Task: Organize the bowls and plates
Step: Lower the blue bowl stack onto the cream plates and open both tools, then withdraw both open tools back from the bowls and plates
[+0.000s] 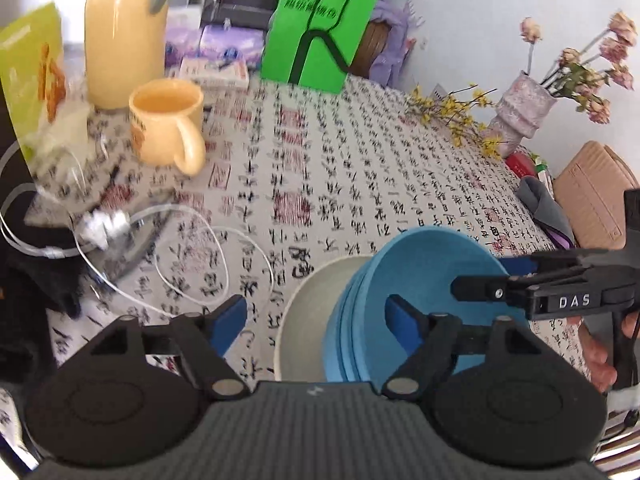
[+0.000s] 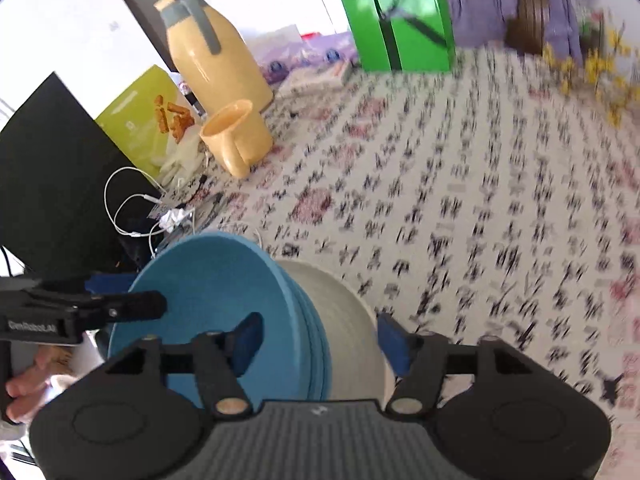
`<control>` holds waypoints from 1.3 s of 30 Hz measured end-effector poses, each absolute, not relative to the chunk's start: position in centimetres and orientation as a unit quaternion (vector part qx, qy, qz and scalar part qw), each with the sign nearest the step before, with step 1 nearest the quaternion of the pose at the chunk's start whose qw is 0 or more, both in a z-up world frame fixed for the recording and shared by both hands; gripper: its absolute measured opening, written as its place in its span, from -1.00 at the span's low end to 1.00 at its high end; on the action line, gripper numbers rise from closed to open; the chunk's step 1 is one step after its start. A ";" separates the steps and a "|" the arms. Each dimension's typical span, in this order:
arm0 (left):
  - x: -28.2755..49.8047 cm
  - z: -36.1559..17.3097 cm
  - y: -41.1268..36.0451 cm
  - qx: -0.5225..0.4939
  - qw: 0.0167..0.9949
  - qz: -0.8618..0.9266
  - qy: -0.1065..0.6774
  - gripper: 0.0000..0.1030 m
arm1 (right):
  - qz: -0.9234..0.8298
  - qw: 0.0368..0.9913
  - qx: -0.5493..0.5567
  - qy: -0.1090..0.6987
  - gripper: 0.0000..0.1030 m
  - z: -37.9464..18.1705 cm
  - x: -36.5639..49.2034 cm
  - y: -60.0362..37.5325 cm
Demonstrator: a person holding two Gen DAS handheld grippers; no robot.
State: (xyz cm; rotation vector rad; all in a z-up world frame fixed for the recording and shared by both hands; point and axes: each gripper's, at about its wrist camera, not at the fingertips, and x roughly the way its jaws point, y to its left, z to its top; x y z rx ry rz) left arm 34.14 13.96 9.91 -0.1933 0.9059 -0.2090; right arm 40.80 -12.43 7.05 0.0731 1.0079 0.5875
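Two hand-held grippers carry a stack of round blue plastic plates (image 1: 420,280) tipped on edge, backed by a wide cream-white bowl (image 1: 308,312), above a table under a calligraphy-print tablecloth (image 1: 340,168). In the left wrist view the left gripper (image 1: 320,320) has its blue-padded fingers (image 1: 230,318) spread wide, one inside the blue plates and one out over the cloth, closed on nothing. The right gripper (image 1: 480,292) reaches in from the side, level, with a finger laid across the face of the top plate; whether it actually pinches the rim cannot be told. In the right wrist view its own jaws (image 2: 320,340) straddle plates and bowl with gaps visible, and the left gripper (image 2: 132,304) comes in flat from the opposite side. Judging from the tilt, the stack should be lowered rim first and eased flat onto the open cloth, well apart from the pale yellow mug (image 1: 168,124) and jug (image 1: 124,32).
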 end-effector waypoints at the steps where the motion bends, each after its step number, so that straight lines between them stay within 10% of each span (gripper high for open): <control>1: 33.8 10.6 13.9 -0.083 0.895 -0.104 0.427 0.60 | 0.276 0.845 0.022 0.458 0.37 7.7 40.5 -12.3; 21: 24.4 16.6 9.5 -0.022 0.971 -0.053 0.231 0.96 | 0.167 0.948 -0.056 0.264 0.55 13.8 30.4 -20.5; 39: 7.9 8.4 -2.8 0.101 0.991 -0.086 0.022 1.00 | 0.072 0.989 -0.044 0.124 0.77 8.7 13.2 -24.1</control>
